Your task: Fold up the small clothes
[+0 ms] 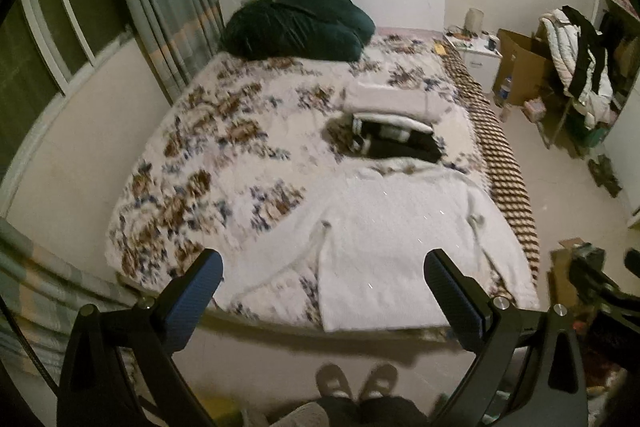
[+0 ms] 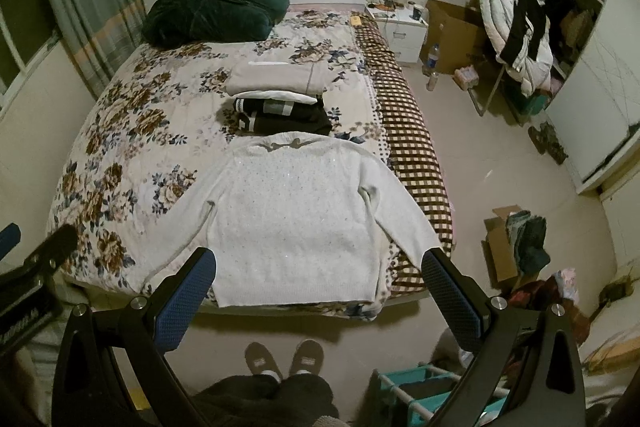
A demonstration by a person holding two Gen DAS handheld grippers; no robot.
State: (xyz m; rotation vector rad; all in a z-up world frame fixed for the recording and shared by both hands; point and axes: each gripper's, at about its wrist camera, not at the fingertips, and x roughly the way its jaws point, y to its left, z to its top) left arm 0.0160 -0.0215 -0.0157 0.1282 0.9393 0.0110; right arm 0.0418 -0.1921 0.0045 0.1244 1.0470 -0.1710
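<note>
The white sweater (image 2: 296, 223) lies flat, face up, at the near edge of the bed (image 2: 132, 131), sleeves spread. I hold the left tool (image 1: 322, 291) and right tool (image 2: 318, 289) above it, both with fingers wide apart, gripping nothing. My worry: the right sleeve at 4 o'clock drapes toward the bed's side and could slide off. At 12 o'clock the folded black garment (image 2: 288, 117) nearly touches the collar; the beige one (image 2: 276, 77) sits beyond.
</note>
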